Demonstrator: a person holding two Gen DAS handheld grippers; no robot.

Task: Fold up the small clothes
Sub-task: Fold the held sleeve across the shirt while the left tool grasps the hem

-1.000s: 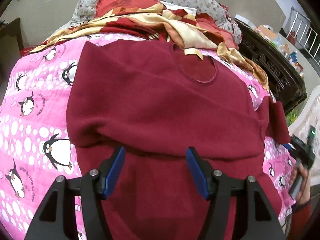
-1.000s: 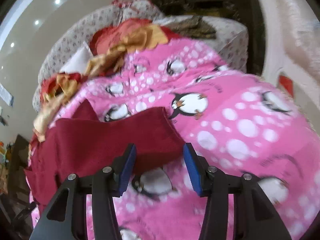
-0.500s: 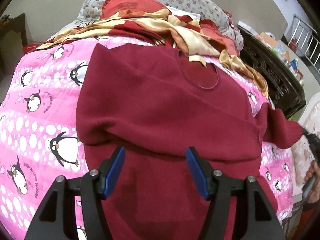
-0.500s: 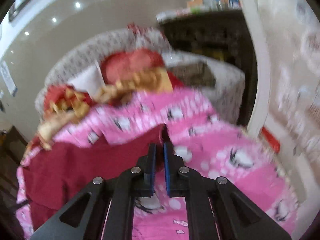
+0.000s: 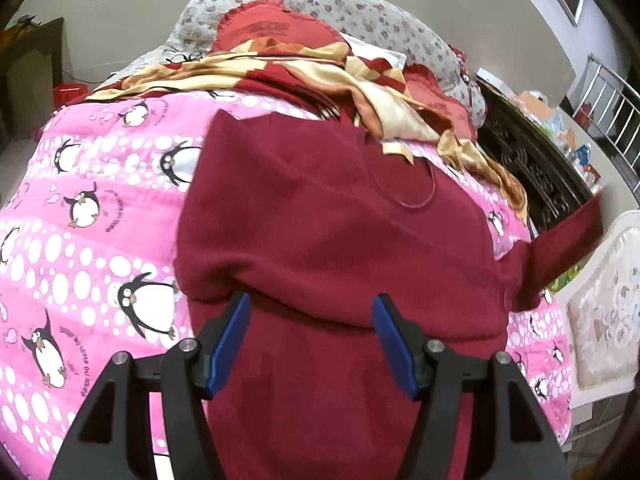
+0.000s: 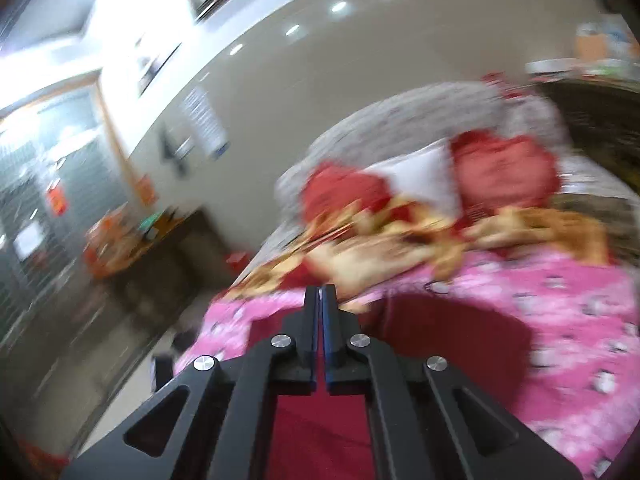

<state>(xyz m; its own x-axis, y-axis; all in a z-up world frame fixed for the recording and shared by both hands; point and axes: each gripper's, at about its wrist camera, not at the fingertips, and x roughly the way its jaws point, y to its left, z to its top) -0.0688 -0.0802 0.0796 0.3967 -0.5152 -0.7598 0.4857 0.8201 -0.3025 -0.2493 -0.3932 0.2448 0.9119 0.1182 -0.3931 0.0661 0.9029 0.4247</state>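
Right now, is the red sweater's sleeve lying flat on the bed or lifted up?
Lifted up. In the left wrist view the sleeve of the red sweater stretches up off the pink penguin blanket, toward the right.

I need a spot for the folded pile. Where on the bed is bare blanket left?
The pink penguin blanket lies bare along the left of the red sweater, from the patterned cloth down to the left gripper. A narrow strip shows on the sweater's right. The bed's head is crowded.
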